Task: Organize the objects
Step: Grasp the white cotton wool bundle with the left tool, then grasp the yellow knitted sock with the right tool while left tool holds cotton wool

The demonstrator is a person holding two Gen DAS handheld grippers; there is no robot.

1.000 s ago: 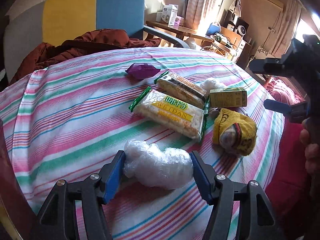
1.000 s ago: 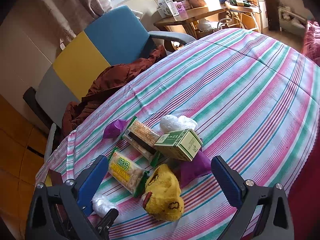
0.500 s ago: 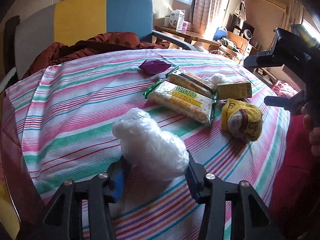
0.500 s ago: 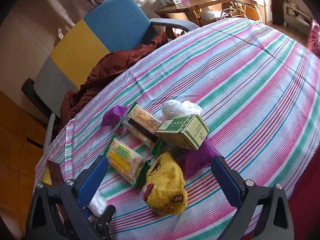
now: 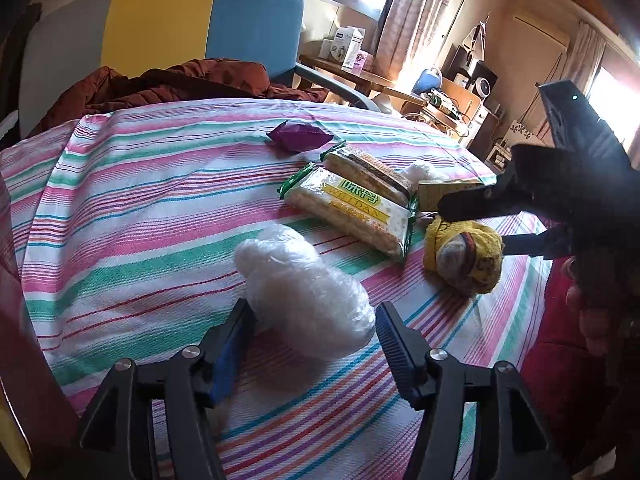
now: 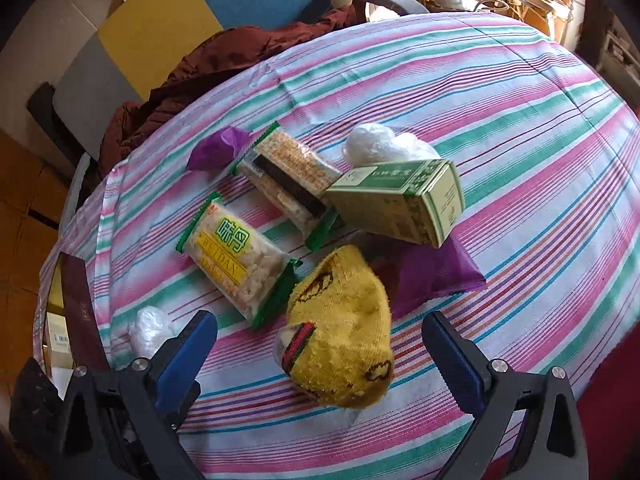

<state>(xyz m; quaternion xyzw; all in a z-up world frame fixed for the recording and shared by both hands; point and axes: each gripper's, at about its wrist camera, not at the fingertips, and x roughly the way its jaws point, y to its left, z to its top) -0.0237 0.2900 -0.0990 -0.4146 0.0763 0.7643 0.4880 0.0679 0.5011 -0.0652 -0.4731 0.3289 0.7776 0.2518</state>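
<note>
The left gripper [image 5: 312, 322] was closed around a white plastic wad [image 5: 300, 300], which was held between its two blue pads at the near edge of the striped tablecloth [image 5: 120, 208]. The wad was seen also in the right wrist view [image 6: 150, 326], at the near left. The right gripper [image 6: 320, 344] was spread wide and nothing was grasped; a yellow sock [image 6: 340, 344] lay between its fingers on the cloth, untouched by either pad. Just beyond the sock a snack pack [image 6: 240, 260] marked WEIDAN was placed, and a second pack [image 6: 288, 176] was lying farther, its end under a green box [image 6: 396, 200]. A purple bag [image 6: 436, 272] was partly covered by the box, to the right of the sock. Another white wad [image 6: 380, 144] was behind the box, and a purple wrapper [image 6: 216, 148] was at the far left. A brown jacket [image 5: 160, 84] was lying on a chair [image 5: 200, 20] beyond the table.
</note>
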